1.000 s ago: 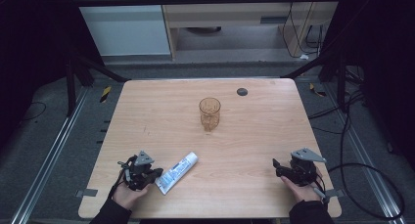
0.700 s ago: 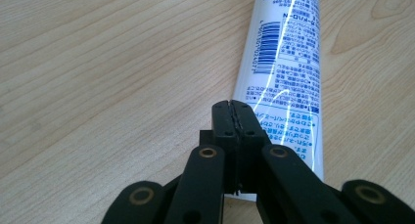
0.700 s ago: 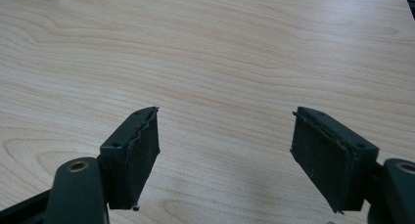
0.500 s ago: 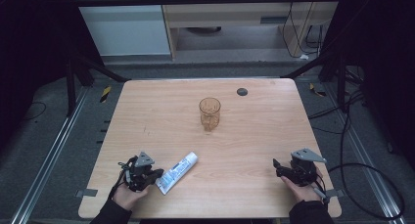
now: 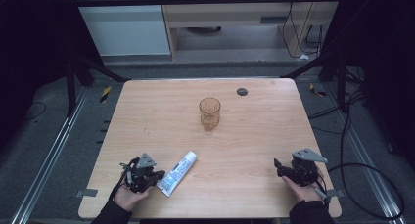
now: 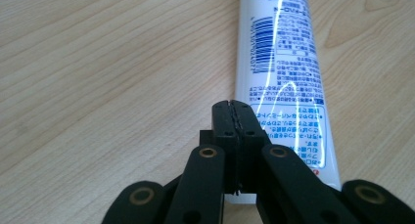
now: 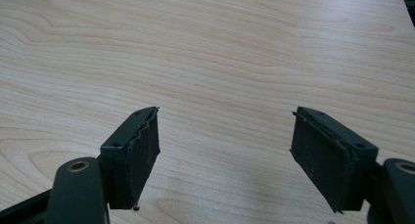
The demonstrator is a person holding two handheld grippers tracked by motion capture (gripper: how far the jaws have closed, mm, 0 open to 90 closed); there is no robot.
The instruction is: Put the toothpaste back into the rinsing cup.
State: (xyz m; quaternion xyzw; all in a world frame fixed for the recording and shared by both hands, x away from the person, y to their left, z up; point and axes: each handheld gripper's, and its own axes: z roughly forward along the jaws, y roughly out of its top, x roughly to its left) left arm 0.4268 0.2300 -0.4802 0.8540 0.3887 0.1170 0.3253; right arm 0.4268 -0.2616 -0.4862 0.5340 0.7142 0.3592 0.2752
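High view: left gripper sat closed, empty, just left of toothpaste tube at near table edge; right gripper was open, empty.

The high view looks forward and down from above the person's side, taking in the whole worktop from a distance. The left gripper view sits low and close, looking along its tool at the tube, which the high view shares. The right gripper view looks close along its tool across bare wood.
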